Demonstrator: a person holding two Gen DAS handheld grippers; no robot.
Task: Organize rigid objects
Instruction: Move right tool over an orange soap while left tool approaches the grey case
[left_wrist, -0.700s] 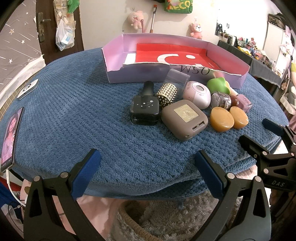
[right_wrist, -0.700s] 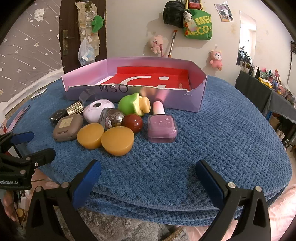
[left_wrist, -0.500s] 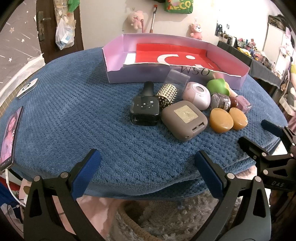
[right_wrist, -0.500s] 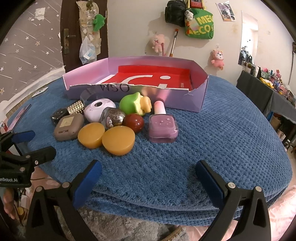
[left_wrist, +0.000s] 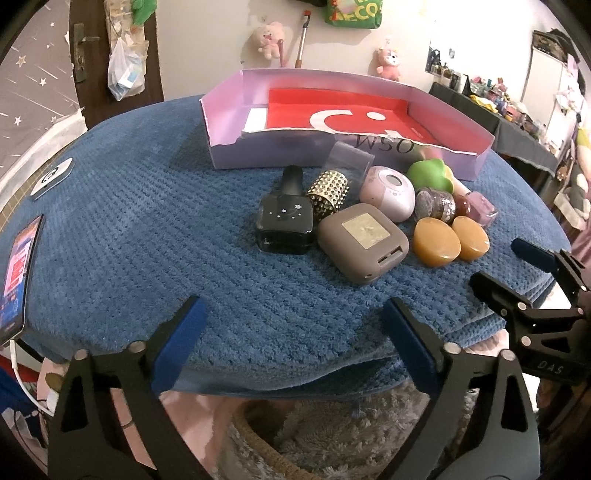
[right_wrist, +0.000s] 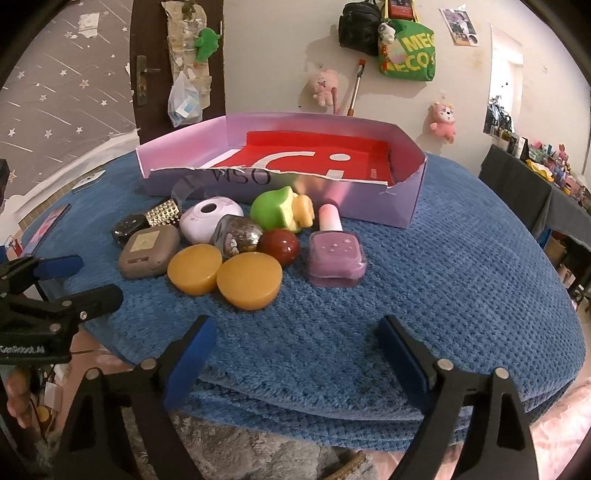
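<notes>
Left gripper (left_wrist: 291, 325): spread wide, empty, at the blue mat's (left_wrist: 147, 236) near edge.
Right gripper (right_wrist: 293, 338): likewise released, empty.
Task items: tight cluster before the purple box (left_wrist: 469, 162), touching one another; grey case (left_wrist: 364, 242) and amber discs (right_wrist: 247, 280) nearest, purple bottle (right_wrist: 338, 258) at the cluster's right.
Box: holds none of them.
Risk: likely knock-on shoves within the cluster; rounded discs may slip.
Room: bare mat either side of the cluster; box's torn front wall low.

Both the left gripper (left_wrist: 291, 325) and the right gripper (right_wrist: 295, 343) have black skeletal frames, silver screws and blue finger pads (left_wrist: 181, 343).
</notes>
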